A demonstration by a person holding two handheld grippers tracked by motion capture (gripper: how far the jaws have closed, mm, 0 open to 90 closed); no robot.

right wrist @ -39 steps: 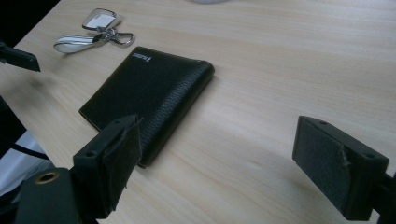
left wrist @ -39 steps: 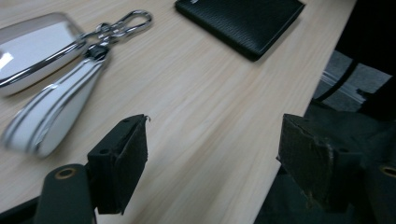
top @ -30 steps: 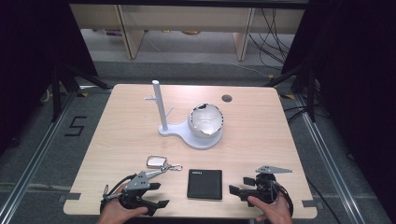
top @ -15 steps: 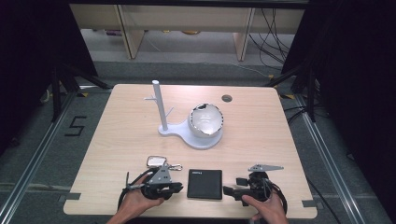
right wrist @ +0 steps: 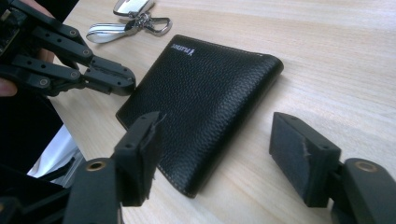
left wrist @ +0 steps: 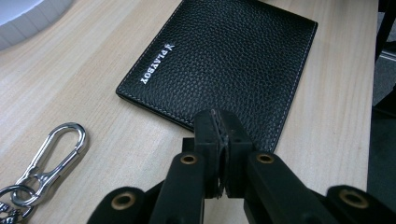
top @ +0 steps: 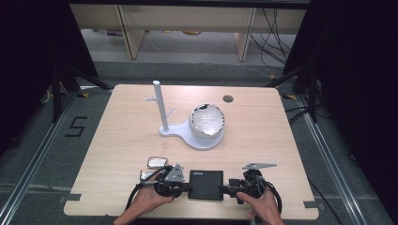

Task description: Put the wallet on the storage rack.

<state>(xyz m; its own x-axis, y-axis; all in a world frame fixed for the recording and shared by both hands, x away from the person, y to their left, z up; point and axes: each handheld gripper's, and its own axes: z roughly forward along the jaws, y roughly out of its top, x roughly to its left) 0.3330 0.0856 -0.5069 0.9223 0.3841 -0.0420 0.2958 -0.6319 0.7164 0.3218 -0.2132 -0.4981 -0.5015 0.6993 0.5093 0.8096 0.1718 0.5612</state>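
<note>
A black leather wallet (top: pixel 205 184) lies flat near the table's front edge. My left gripper (top: pixel 186 187) is at its left edge, jaws shut tight. In the left gripper view the shut tips (left wrist: pixel 218 140) sit at the near edge of the wallet (left wrist: pixel 224 56), with nothing seen between them. My right gripper (top: pixel 225 190) is at the wallet's right edge. Its jaws (right wrist: pixel 219 154) have just been closing and still stand apart. A corner of the wallet (right wrist: pixel 205 93) lies between them, untouched by the pads. The left gripper (right wrist: pixel 122 83) touches the wallet's far side there.
A key fob with a silver carabiner (top: pixel 157 162) lies just behind the left gripper, the carabiner (left wrist: pixel 56 154) close beside the jaws. A white stand with a post (top: pixel 161 108) and a cracked white bowl (top: pixel 206 123) sits mid-table. A cable hole (top: pixel 228 99) is at the back.
My left gripper moved right from the table's front left to the wallet's left edge and shut. My right gripper slid slightly left toward the wallet's right edge, its jaws narrowing.
</note>
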